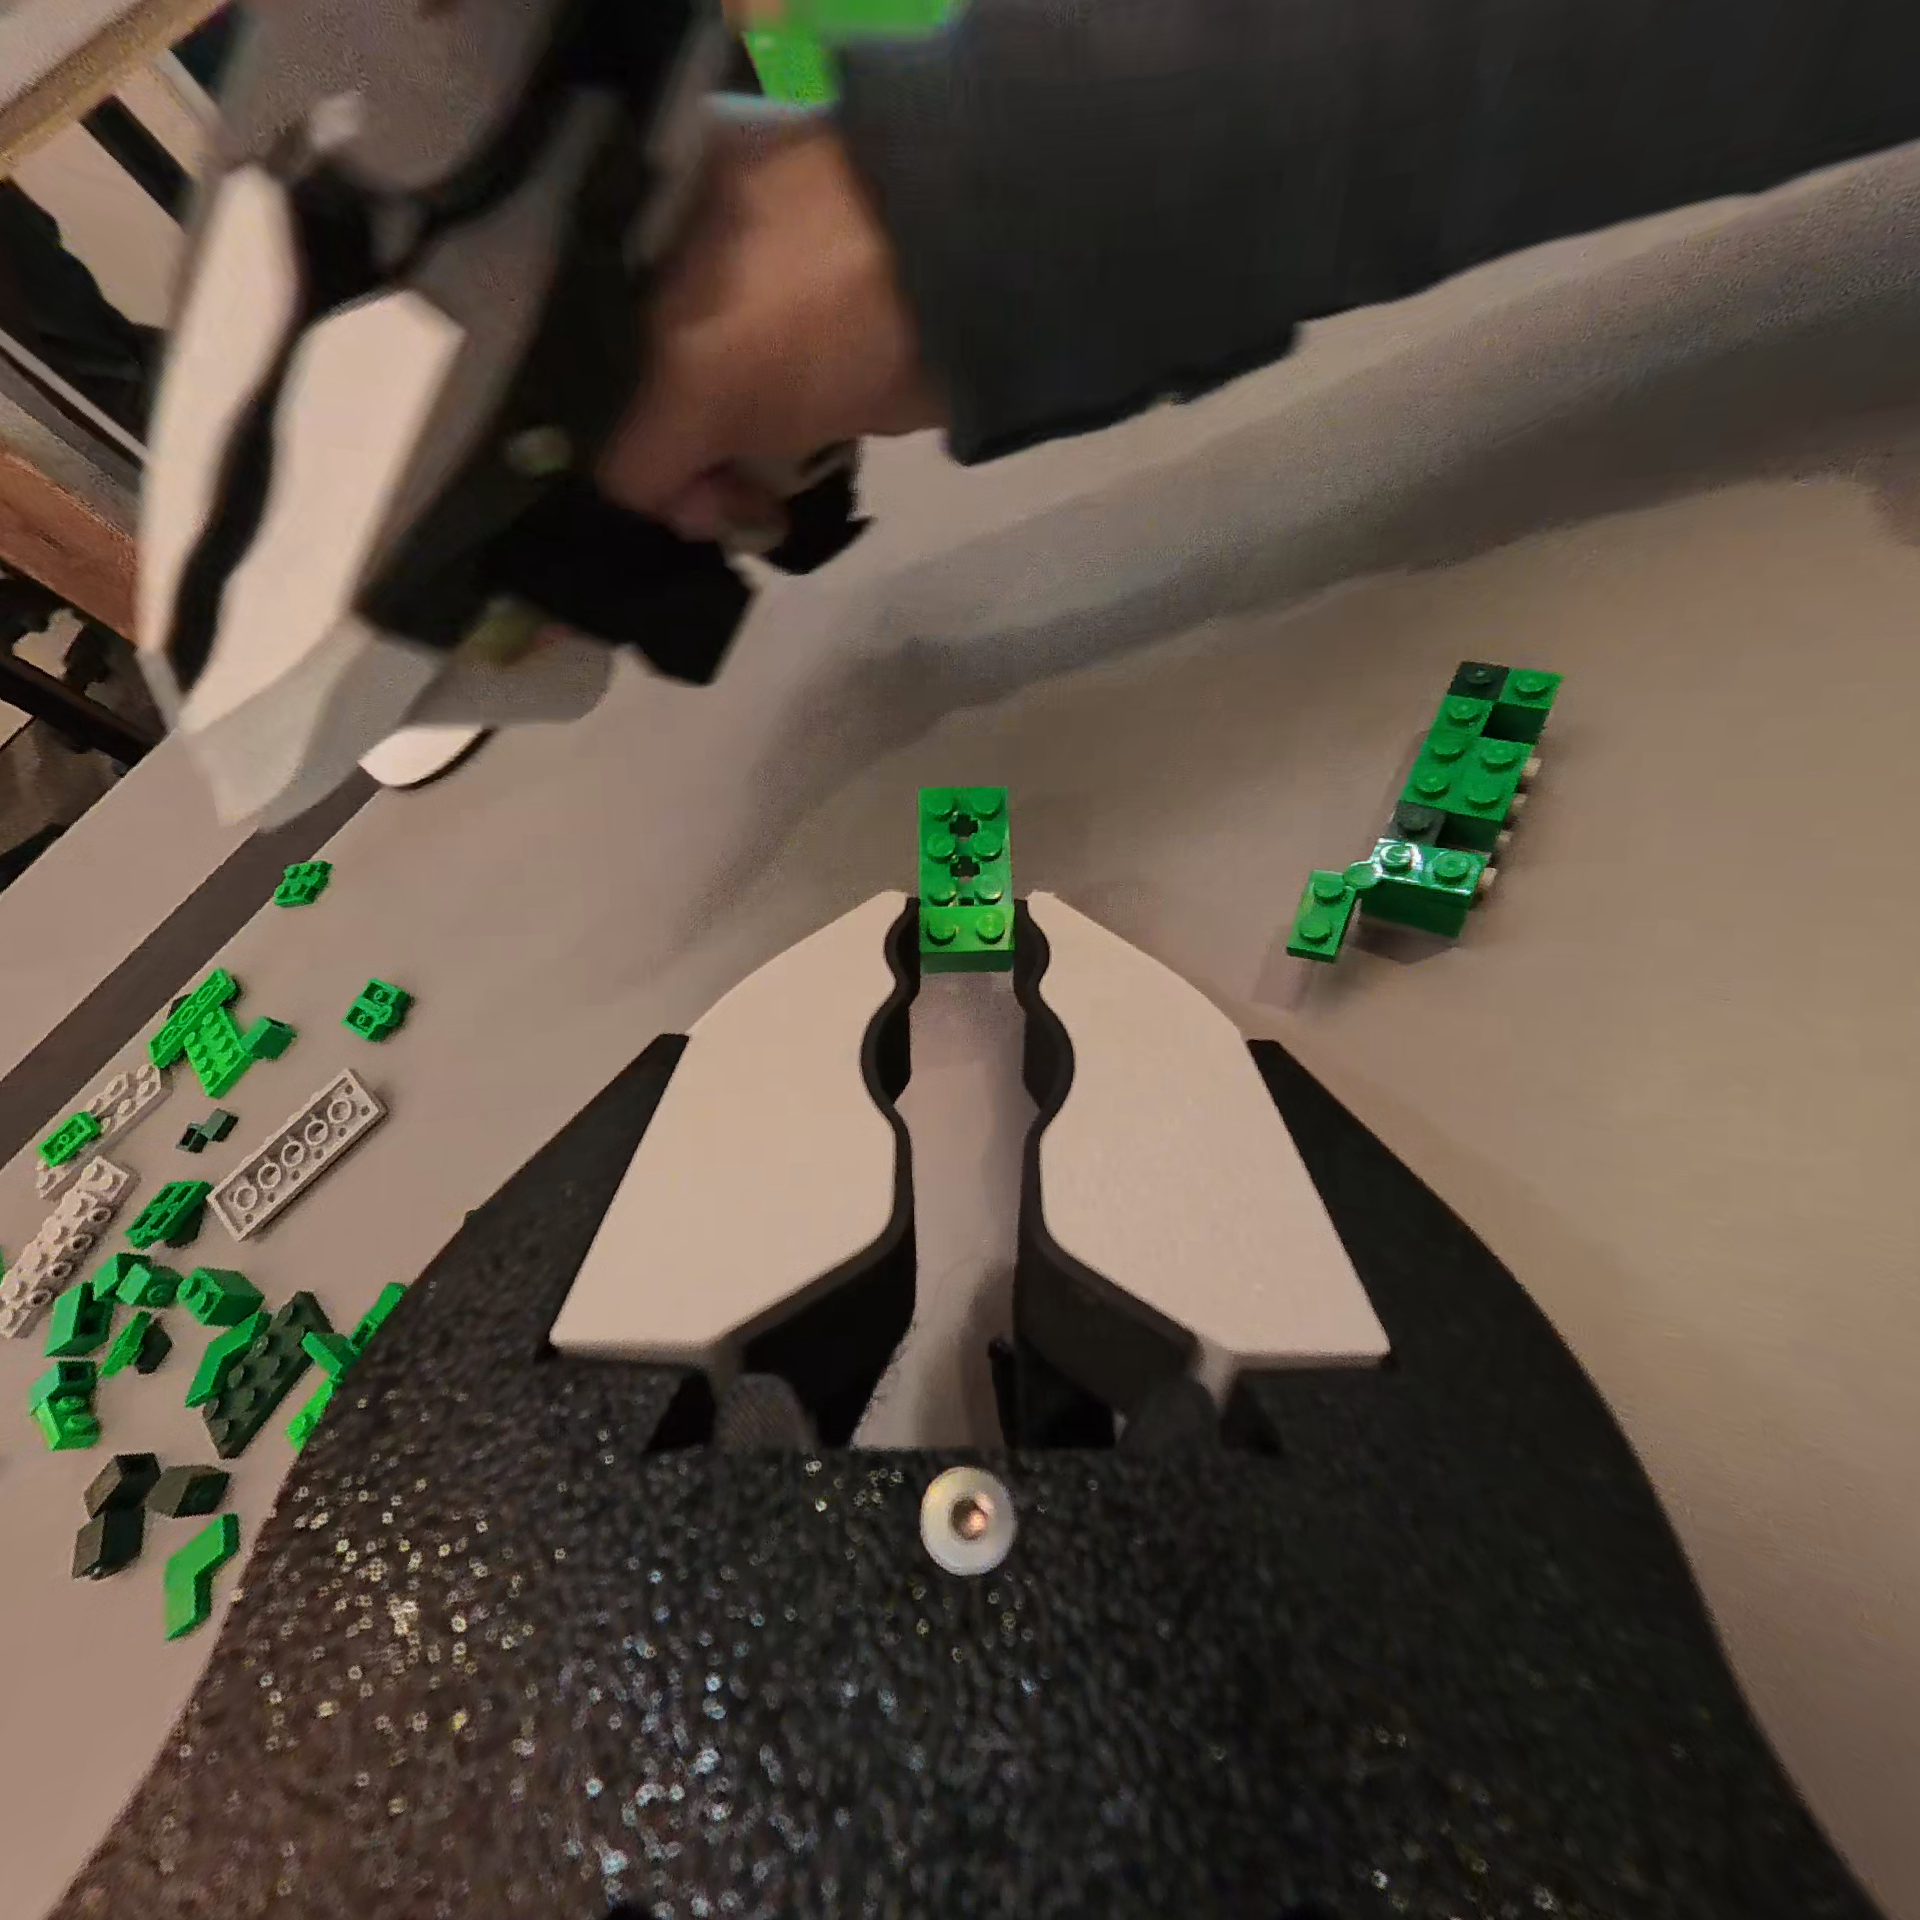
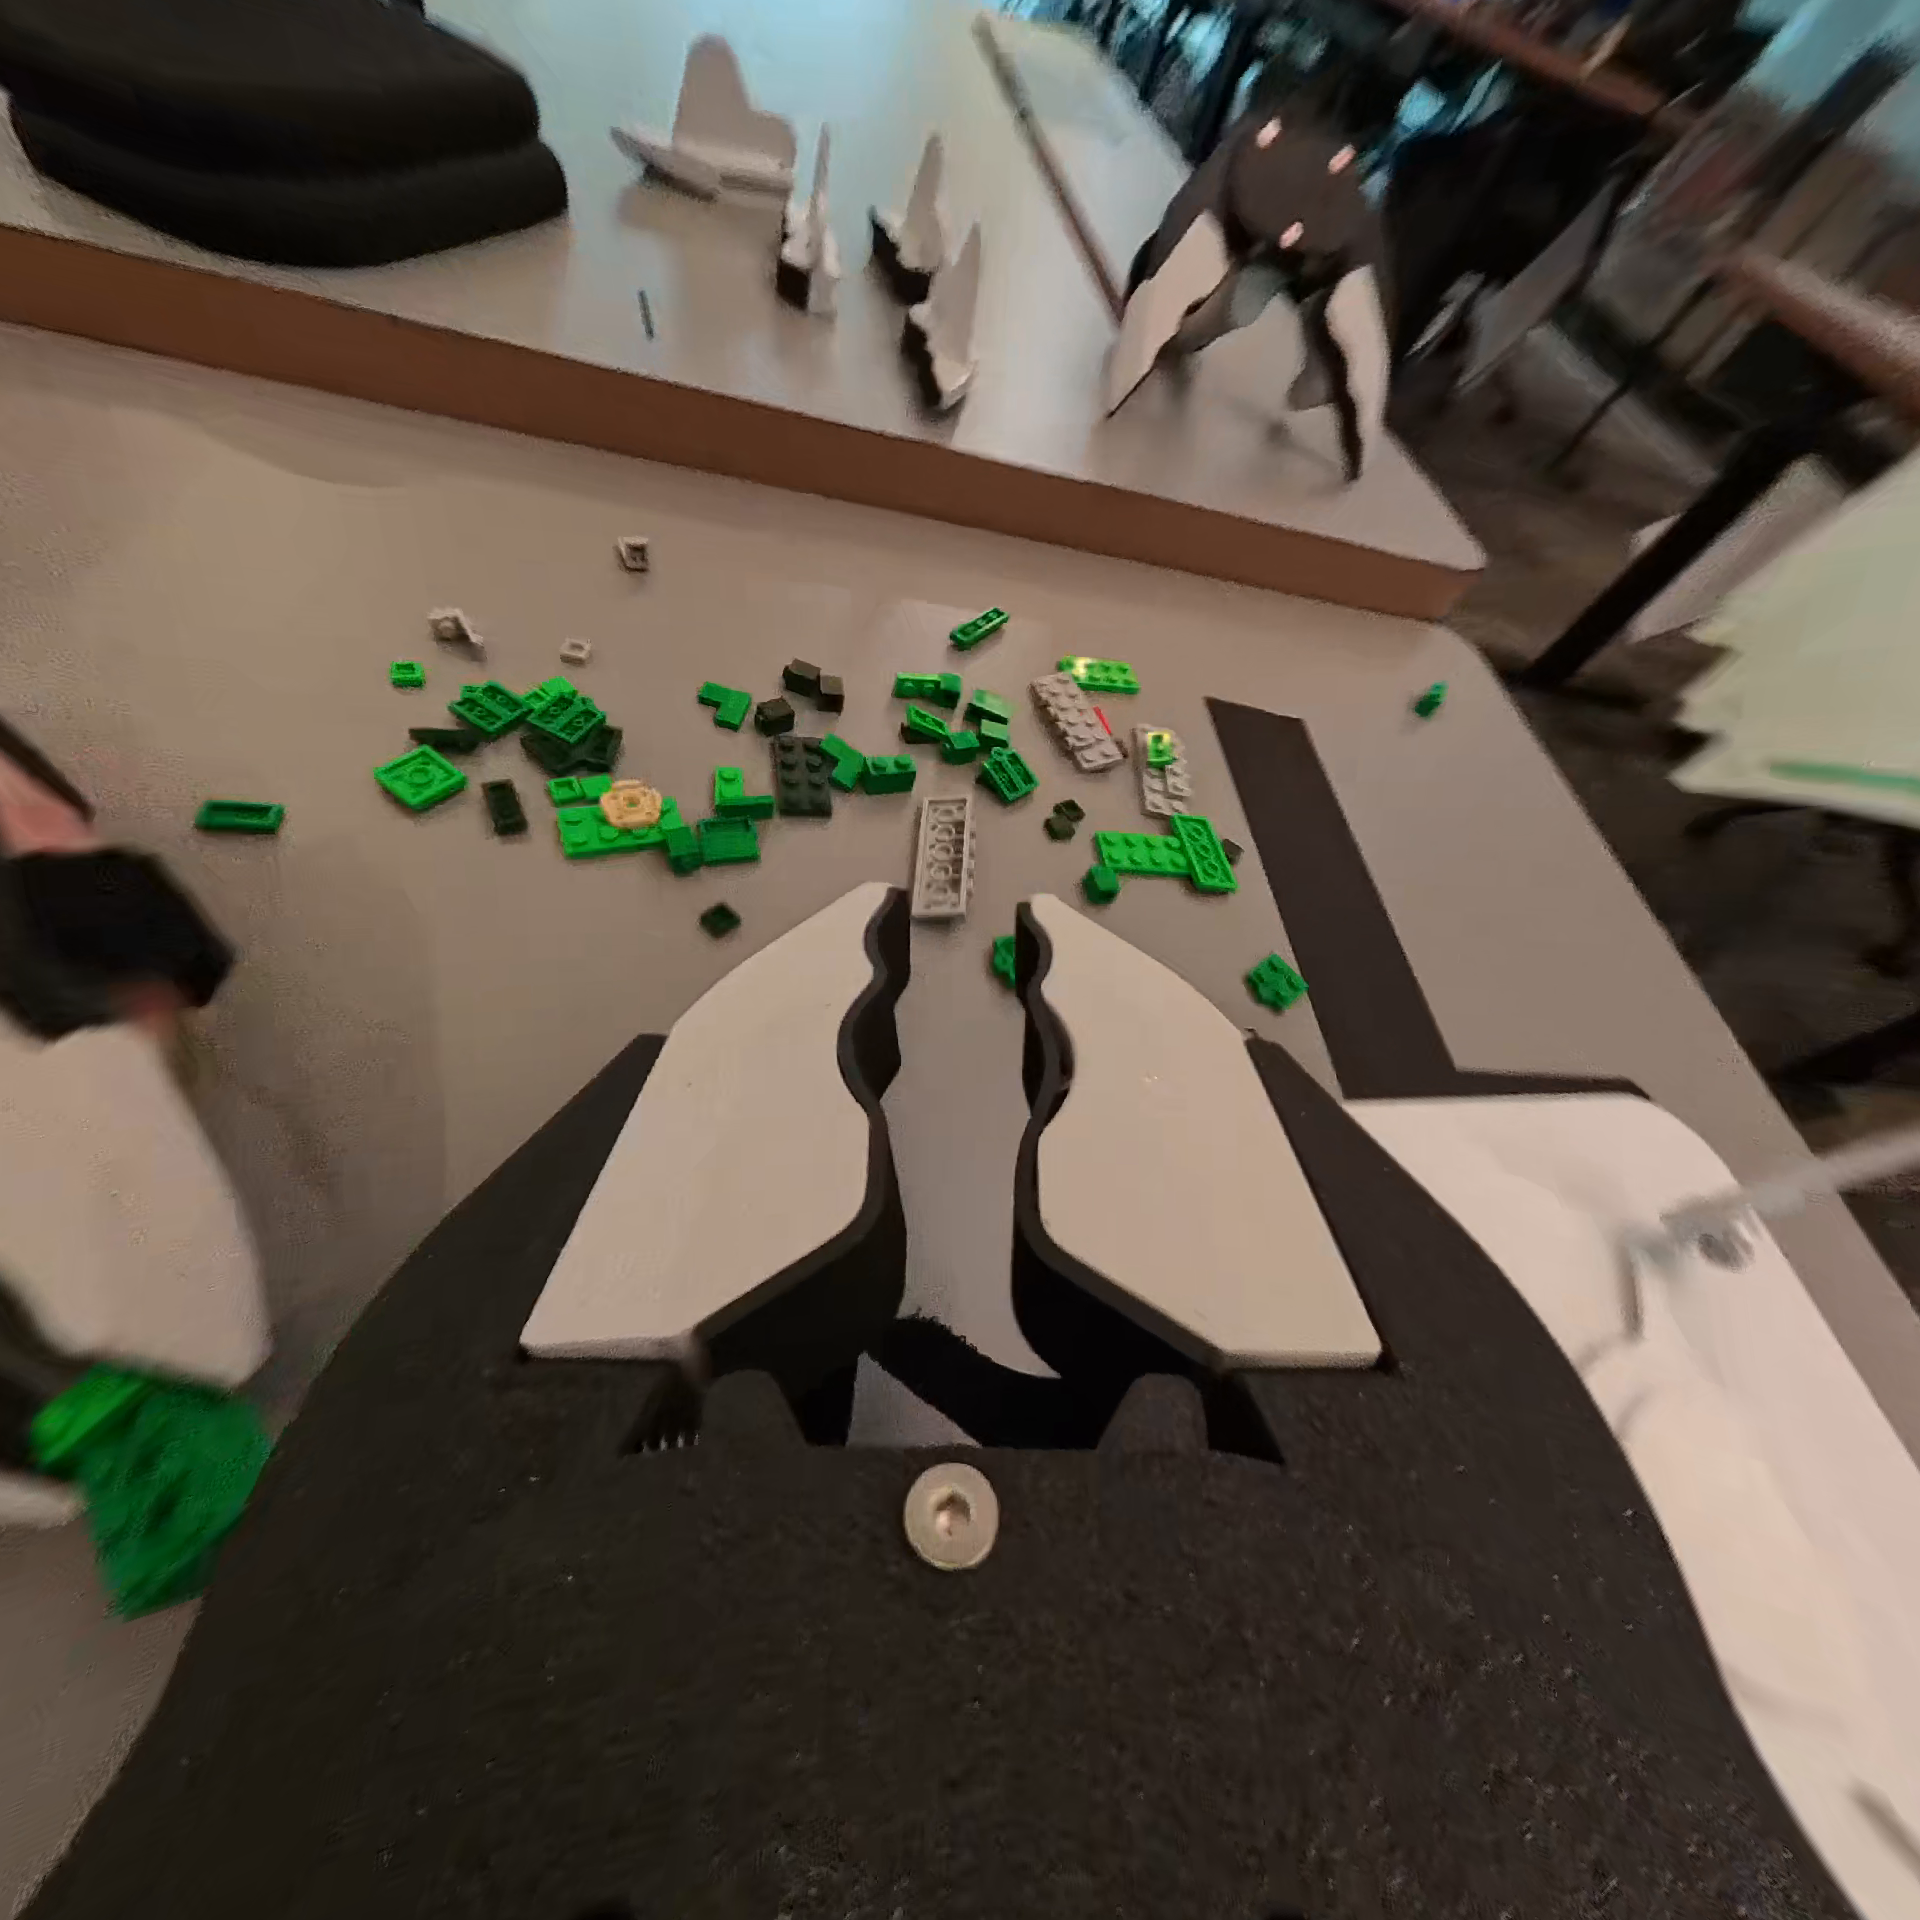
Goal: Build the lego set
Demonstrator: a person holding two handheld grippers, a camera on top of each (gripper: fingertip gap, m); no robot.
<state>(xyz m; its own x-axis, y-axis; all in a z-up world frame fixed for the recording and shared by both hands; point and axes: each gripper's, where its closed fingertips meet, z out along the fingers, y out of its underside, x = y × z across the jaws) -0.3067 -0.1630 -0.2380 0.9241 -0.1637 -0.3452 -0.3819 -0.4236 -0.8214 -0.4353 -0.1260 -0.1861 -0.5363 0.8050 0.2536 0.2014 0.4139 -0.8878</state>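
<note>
Left tongs (image 1: 966,920) pinch a studded green brick stack (image 1: 964,873); right tongs (image 2: 961,925) gape empty above a grey holed plate (image 2: 943,858) on the matte surface (image 2: 312,582).

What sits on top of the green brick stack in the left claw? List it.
The left claw clamps the green brick stack. Its top shows only bare studs and dark holes; nothing is mounted there. Its underside is hidden.
</note>
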